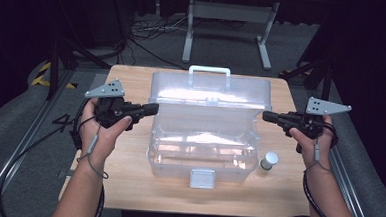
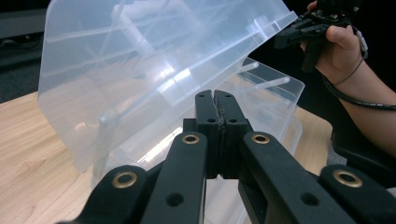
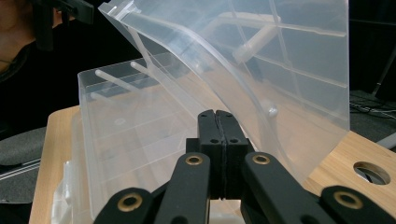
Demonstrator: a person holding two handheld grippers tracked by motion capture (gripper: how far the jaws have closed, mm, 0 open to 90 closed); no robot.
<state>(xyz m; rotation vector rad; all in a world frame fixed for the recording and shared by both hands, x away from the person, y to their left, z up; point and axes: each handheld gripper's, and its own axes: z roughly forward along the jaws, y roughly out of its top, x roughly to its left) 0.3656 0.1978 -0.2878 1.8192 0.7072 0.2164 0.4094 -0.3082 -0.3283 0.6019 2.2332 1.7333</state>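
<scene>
A clear plastic storage box (image 1: 204, 149) stands in the middle of the wooden table with its lid (image 1: 211, 92) tipped up and back; a white handle (image 1: 210, 69) tops the lid and a white latch (image 1: 202, 178) hangs at the front. Inside, the box looks bare. My left gripper (image 1: 153, 108) is shut with nothing in it, its tip at the box's left rim. My right gripper (image 1: 266, 116) is shut and bare too, its tip at the right rim. In the left gripper view the shut jaws (image 2: 215, 95) point at the lid (image 2: 154, 70); in the right gripper view the jaws (image 3: 216, 114) face the box's wall (image 3: 140, 135).
A small white-capped bottle (image 1: 269, 160) stands on the table (image 1: 127, 185) just right of the box's front corner. A round hole (image 3: 371, 172) is cut in the tabletop. Beyond the far edge are cables and a white metal frame (image 1: 230, 20) on the grey floor.
</scene>
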